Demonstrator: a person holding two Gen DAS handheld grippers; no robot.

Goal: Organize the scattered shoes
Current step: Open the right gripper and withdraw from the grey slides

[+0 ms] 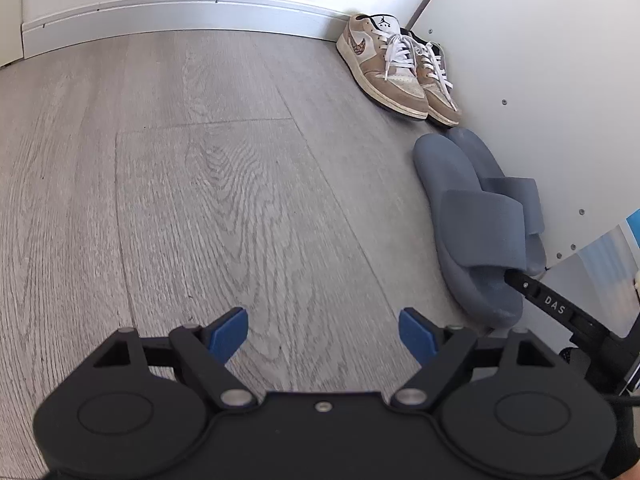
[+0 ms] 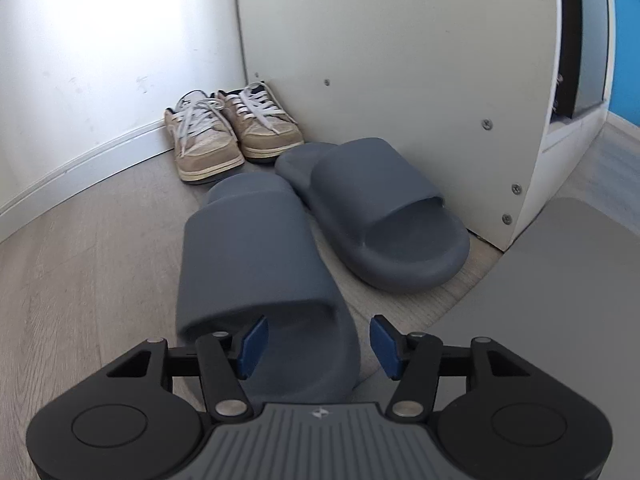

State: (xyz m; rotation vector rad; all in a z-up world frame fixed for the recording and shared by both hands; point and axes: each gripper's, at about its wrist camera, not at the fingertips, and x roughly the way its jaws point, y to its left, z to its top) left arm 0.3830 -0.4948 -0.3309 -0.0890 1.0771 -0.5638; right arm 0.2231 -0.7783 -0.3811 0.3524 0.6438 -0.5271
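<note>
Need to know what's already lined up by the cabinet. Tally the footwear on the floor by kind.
Tan sneakers: 2
Blue-grey slides: 2
Total: 4 pieces of footwear

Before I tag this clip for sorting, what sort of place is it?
Probably a home corner, perhaps an entryway or bedroom: grey wood-look floor, white baseboard, a white cabinet panel, with tan sneakers and grey slides lined along it.
</note>
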